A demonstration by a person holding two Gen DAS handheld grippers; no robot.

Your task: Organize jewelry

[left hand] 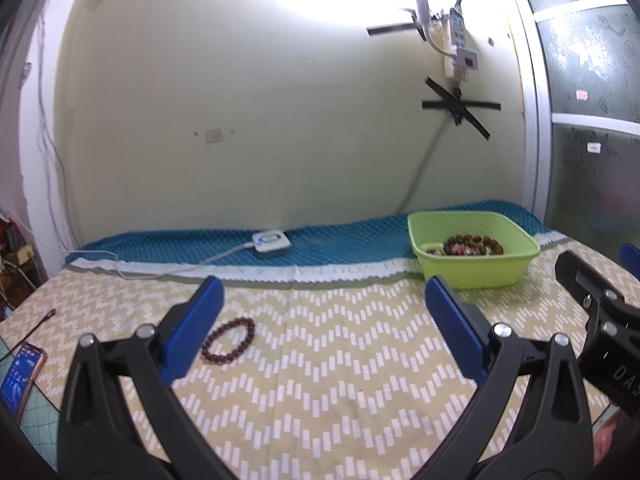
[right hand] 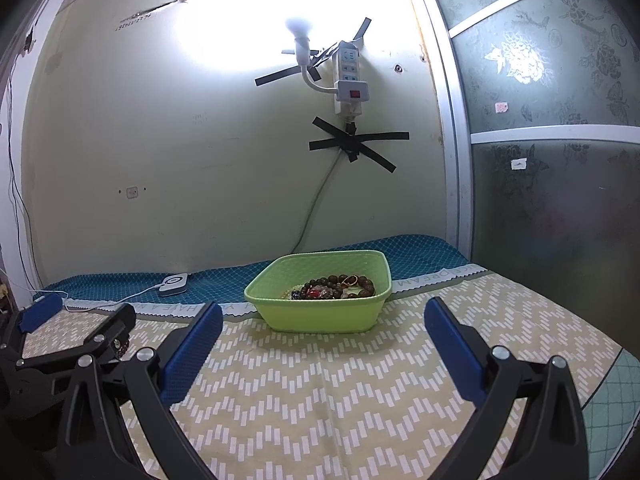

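A dark red bead bracelet [left hand: 229,339] lies flat on the yellow patterned cloth, just right of my left gripper's left finger. My left gripper [left hand: 324,292] is open and holds nothing. A lime green basket [left hand: 472,268] stands at the back right with brown bead bracelets [left hand: 474,245] inside. In the right wrist view the same green basket [right hand: 320,314] sits straight ahead, its beads [right hand: 340,286] heaped inside. My right gripper [right hand: 324,316] is open and empty, a short way in front of the basket. The left gripper's body [right hand: 80,340] shows at that view's left edge.
A white charger box [left hand: 271,243] with a cable lies on the teal quilt by the wall. A phone [left hand: 18,376] rests at the left edge of the bed. A power strip and lamp [right hand: 348,80] are taped to the wall. A patterned glass door [right hand: 552,160] stands on the right.
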